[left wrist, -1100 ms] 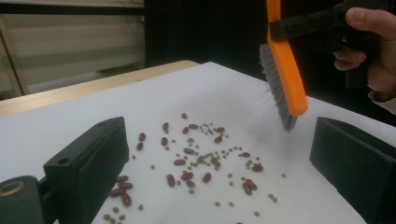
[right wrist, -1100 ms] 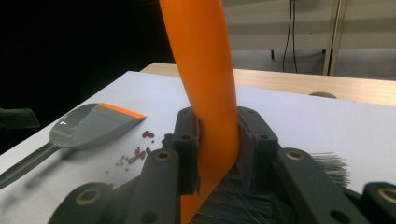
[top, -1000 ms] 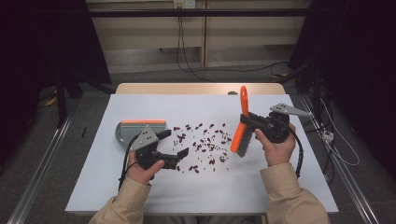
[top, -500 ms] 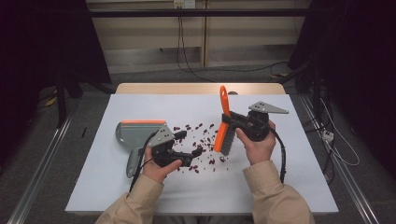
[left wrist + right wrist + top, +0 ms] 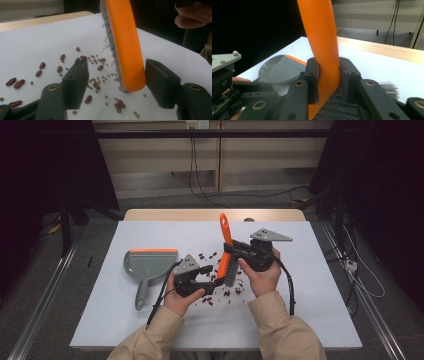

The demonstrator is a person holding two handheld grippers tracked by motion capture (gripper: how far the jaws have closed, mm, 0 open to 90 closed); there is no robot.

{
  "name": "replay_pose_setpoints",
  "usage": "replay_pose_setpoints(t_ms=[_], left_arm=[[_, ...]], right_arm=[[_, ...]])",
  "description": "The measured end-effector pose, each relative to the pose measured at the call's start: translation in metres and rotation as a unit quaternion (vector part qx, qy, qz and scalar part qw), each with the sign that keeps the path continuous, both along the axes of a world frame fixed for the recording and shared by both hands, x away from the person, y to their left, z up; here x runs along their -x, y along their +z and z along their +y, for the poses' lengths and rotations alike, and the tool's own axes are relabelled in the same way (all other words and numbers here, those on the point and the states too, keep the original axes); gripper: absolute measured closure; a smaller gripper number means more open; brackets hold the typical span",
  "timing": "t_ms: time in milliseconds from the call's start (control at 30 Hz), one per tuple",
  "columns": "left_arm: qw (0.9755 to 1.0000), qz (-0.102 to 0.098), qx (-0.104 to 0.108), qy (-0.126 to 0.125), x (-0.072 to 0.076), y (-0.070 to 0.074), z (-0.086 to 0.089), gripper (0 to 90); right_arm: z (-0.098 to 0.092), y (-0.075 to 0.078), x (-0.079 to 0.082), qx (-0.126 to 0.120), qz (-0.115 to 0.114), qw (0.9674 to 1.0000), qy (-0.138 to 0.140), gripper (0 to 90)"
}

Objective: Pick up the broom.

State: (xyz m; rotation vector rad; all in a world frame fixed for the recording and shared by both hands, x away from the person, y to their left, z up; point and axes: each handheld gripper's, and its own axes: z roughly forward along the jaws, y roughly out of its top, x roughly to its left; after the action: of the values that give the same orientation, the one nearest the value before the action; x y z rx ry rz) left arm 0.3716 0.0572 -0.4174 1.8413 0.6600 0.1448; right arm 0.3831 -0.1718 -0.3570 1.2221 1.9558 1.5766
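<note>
Sweeping beans (image 5: 220, 287) mid-table: right gripper (image 5: 239, 254) fingers clamped on brush (image 5: 226, 251); left gripper (image 5: 210, 279) fingers part-closed astride brush tip, just closing, not pressing; advise short strokes toward dustpan (image 5: 148, 265), left-of-centre.

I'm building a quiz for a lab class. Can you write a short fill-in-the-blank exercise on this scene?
1. The right gripper is shut on the orange ____.
2. The dustpan lies on the table with its ____ pointing toward the person.
3. The beans lie scattered on the ____.

Missing words: brush; handle; table
</note>
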Motion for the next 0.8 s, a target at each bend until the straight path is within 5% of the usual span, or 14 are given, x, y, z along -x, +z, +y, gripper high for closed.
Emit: replay_pose_setpoints(t_ms=[167, 333, 567, 800], left_arm=[[0.9999, 0.012, 0.009, 0.005, 0.0, -0.002, -0.002, 50.2], [0.9999, 0.008, -0.005, 0.007, 0.003, -0.002, -0.003, 66.2], [0.9987, -0.002, -0.02, 0.046, 0.005, -0.002, 0.003, 70.5], [0.9969, -0.004, -0.01, 0.078, 0.003, -0.001, 0.011, 71.1]], right_arm=[[0.004, 0.0, -0.001, 0.001, -0.001, 1.0, 0.001, 71.4], [0.01, -0.001, -0.002, 0.007, 0.002, 1.0, 0.006, 71.3], [0.017, 0.0, -0.002, 0.009, 0.002, 0.9999, 0.01, 70.1], [0.027, 0.0, 0.002, 0.003, 0.004, 0.9999, -0.009, 37.1]])
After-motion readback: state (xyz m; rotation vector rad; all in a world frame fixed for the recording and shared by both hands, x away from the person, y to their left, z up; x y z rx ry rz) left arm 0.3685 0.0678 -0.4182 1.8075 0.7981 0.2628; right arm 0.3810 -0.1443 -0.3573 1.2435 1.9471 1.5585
